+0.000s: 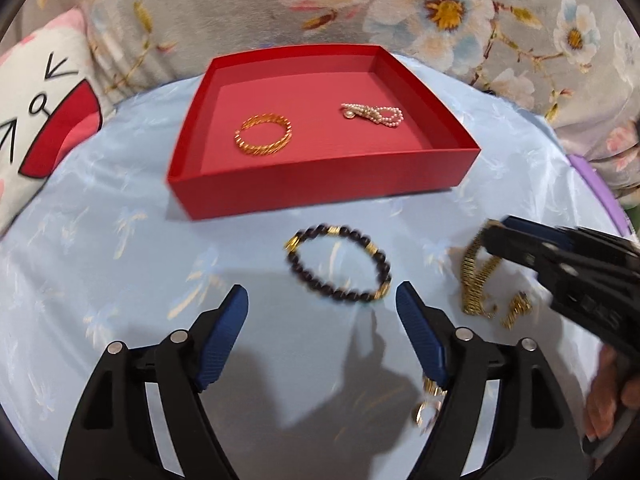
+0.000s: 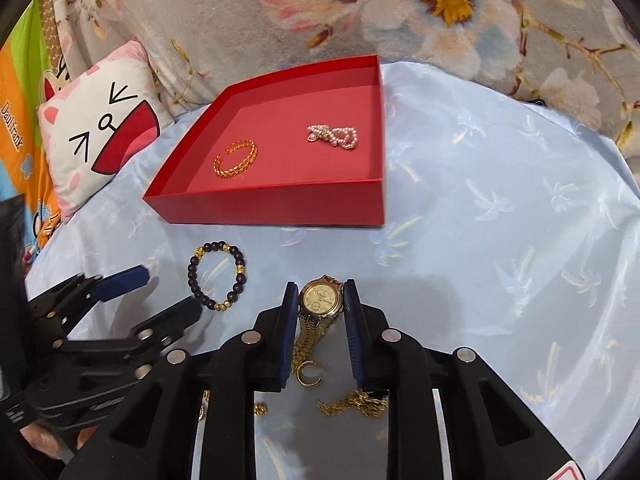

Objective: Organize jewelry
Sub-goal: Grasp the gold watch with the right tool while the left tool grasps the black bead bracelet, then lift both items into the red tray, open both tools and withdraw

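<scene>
A red box on the pale blue cloth holds a gold bangle and a pearl strand. A dark bead bracelet lies in front of the box. My left gripper is open just short of the bracelet. My right gripper is shut on a gold watch, whose band hangs down. A gold chain and a gold ring lie under the right gripper.
A cartoon cat pillow sits left of the box. A floral blanket rises behind the cloth. Small gold pieces lie by my left gripper's right finger.
</scene>
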A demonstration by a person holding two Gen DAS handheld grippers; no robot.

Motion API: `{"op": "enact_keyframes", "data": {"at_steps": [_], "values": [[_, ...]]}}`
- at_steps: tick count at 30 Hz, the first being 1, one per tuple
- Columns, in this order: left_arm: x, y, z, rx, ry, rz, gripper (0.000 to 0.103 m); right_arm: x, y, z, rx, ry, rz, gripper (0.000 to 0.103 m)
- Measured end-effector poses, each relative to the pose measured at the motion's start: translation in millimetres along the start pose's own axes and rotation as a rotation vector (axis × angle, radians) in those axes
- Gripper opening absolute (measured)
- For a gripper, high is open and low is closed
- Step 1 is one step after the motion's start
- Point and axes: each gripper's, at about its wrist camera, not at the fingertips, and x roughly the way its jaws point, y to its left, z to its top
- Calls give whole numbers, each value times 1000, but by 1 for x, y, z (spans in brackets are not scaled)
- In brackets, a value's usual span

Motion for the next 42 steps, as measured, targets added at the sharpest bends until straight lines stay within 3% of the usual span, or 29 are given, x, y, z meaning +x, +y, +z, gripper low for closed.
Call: {"op": "enact_keyframes", "data": {"at_steps": [7,9,13,16,19,21,26,31,36,42], "values": [[19,6,12,-54,16,47,71,-13,-17,-5,19,-8,4,21],[24,12,12,-62,28,69,65,-13,-19,-4,18,-9,5,21],[29,18,14,-71,38,82,63,-12,-20,-4,18,-6,8,21],[33,16,13,-40,36,120,54,-11,-20,-3,17,-5,11,21],[32,12,13,-13,28,117,35,-11,-17,-5,10,-3,11,21],[31,10,12,-1,22,109,8,-10,-15,-6,7,-2,13,21],[23,9,8,-6,22,51,7,-13,-12,-5,2,-11,21,21],[-4,5,13,8,-29,11,7,-21,-10,-1,2,-30,30,21],[-37,5,33,28,-94,-16,7,-32,-4,17,-5,-62,36,21],[-64,14,74,54,-191,19,7,-42,5,56,-28,-121,26,21]]}}
